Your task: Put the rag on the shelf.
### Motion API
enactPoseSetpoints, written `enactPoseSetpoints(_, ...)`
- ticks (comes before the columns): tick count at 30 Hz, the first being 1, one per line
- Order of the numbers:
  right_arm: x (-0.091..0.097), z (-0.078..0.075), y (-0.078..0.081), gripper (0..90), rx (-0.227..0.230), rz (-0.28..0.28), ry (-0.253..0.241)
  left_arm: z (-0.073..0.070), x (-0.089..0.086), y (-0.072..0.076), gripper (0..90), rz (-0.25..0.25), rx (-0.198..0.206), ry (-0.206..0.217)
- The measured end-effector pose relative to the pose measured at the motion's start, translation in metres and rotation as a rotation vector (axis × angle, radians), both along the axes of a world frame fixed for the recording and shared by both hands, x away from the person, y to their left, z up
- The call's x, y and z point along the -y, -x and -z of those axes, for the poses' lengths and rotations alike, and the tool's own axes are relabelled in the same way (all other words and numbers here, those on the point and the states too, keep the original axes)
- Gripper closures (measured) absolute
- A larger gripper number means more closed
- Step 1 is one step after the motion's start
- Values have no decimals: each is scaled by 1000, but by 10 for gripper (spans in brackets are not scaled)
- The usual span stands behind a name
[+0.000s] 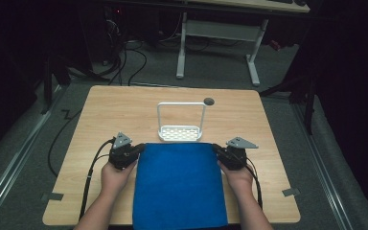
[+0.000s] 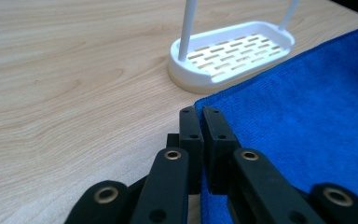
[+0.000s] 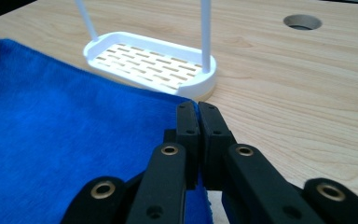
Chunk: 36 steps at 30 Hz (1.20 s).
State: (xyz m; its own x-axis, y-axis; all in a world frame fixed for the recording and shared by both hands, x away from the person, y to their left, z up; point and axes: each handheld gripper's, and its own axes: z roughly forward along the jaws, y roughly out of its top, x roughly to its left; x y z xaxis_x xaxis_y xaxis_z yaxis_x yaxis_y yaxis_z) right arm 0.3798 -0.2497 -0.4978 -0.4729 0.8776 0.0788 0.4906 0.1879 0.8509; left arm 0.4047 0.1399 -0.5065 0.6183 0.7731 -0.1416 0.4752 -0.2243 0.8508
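- Blue terry cloth lies flat on the wooden table; my left gripper and right gripper are each clamped on a far corner.
- White slotted plastic rack stands just beyond both grippers.
- I judge both corners gripped, with folding or lifting not yet begun.

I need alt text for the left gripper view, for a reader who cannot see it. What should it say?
The left gripper has its two black jaws closed on the near corner of a blue towel lying on a light wooden table. Just beyond the towel's edge stands a white slotted rack base with two thin white uprights.
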Motion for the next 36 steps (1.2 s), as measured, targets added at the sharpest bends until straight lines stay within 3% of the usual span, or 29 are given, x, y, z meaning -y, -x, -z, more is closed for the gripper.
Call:
enactPoseSetpoints(3, 4, -2, 2, 886, 9, -4, -18, -3, 0, 5, 878, -4, 27, -11)
enactPoseSetpoints(4, 6, -2, 4, 887, 12, -9, -11, -5, -1, 9, 878, -4, 41, 11)
enactPoseSetpoints(8, 6, -2, 6, 886, 27, -22, 26, -7, 0, 13, 878, -6, 50, 14)
enactPoseSetpoints(11, 7, -6, 9, 886, 37, -15, 9, -9, 2, 16, 878, 2, 58, 14)
enactPoseSetpoints(14, 6, -10, 11, 886, 56, -16, 4, -13, 3, 19, 877, 9, 65, 41)
enactPoseSetpoints(19, 7, -16, 14, 886, 76, -10, -14, -24, 2, 26, 877, 2, 116, 53)
enactPoseSetpoints(22, 7, -24, 19, 886, 112, -15, -29, -34, 0, 31, 877, -6, 157, 72)
enactPoseSetpoints(36, 4, -60, 41, 886, 246, -31, -78, -67, -8, 48, 877, -25, 270, 117)
